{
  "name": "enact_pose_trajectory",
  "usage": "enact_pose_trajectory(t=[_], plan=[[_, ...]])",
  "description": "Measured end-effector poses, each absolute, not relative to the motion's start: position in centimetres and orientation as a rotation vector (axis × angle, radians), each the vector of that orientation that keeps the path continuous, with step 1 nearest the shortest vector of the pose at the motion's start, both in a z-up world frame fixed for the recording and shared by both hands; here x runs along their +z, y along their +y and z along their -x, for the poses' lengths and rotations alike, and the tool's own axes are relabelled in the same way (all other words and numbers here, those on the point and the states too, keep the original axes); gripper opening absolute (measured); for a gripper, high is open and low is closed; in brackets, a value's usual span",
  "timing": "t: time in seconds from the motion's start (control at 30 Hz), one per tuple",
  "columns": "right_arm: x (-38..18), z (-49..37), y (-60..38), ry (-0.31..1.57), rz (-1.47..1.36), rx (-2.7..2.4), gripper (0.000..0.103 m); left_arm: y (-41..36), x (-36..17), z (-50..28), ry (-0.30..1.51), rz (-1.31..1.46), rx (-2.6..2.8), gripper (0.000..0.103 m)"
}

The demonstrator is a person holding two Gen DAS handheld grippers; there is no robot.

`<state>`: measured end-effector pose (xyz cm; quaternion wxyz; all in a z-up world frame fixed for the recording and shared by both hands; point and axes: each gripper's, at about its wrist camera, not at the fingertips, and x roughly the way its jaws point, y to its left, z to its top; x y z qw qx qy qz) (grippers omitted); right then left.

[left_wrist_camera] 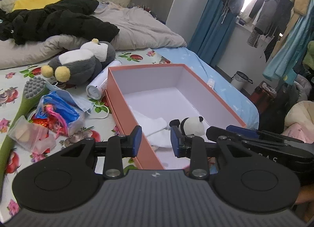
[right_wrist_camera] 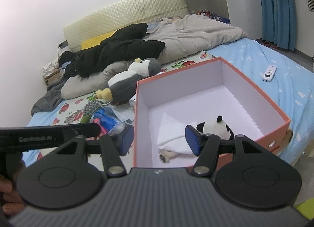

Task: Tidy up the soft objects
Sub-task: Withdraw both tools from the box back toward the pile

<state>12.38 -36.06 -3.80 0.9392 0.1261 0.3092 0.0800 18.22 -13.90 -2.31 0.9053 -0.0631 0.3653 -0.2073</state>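
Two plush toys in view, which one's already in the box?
The small panda plush, beside the white towel inside the pink box. The big grey-and-white penguin plush lies outside on the bed.

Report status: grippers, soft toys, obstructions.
Left gripper and right gripper open, empty. Panda plush, white towel in pink box. Penguin plush outside.

Left claw (left_wrist_camera: 156, 140) empty, jaws apart — panda plush (left_wrist_camera: 191, 126), white towel (left_wrist_camera: 155, 128) in box (left_wrist_camera: 121, 97).
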Motion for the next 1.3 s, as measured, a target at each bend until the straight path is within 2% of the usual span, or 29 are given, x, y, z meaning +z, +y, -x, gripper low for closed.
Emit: enact_pose_trajectory(t=[0.6, 1.3], plan=[[-2.2, -5.9, -33.4, 0.634, -0.205, 0.213, 0.061, -10.6, -1.1, -8.8, 0.732, 0.167, -0.397, 0.037], [-3.5, -6.2, -28.7, 0.687, -0.199, 0.337, 0.061, -5.0, -1.9, -6.6, 0.732, 0.242, -0.255, 0.037]])
